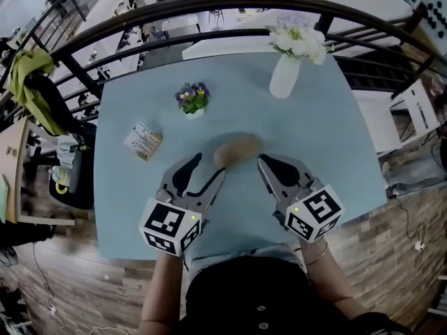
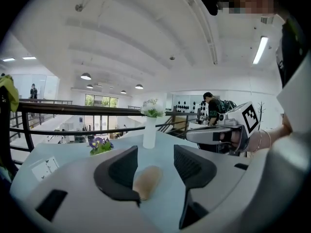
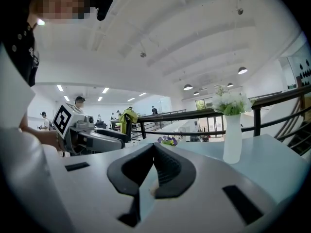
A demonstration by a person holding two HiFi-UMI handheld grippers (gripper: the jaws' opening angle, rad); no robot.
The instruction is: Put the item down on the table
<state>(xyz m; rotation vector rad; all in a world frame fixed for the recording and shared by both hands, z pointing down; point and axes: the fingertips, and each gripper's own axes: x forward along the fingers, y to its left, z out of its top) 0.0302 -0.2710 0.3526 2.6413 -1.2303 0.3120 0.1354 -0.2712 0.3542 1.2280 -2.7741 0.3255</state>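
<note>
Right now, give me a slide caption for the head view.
Tan item lies on the blue table at the tips of the open left tongs and shut right tongs.

Tan item [image 1: 236,149] blurred in head view, near end hidden behind a jaw of the left tool [image 2: 155,152]; card box [image 1: 143,141] print unreadable.

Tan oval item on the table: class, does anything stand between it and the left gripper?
Nothing visible does. The tan oval item lies on the pale blue table just ahead of the left gripper, jaws parted; the white vase stands farther back.
</note>
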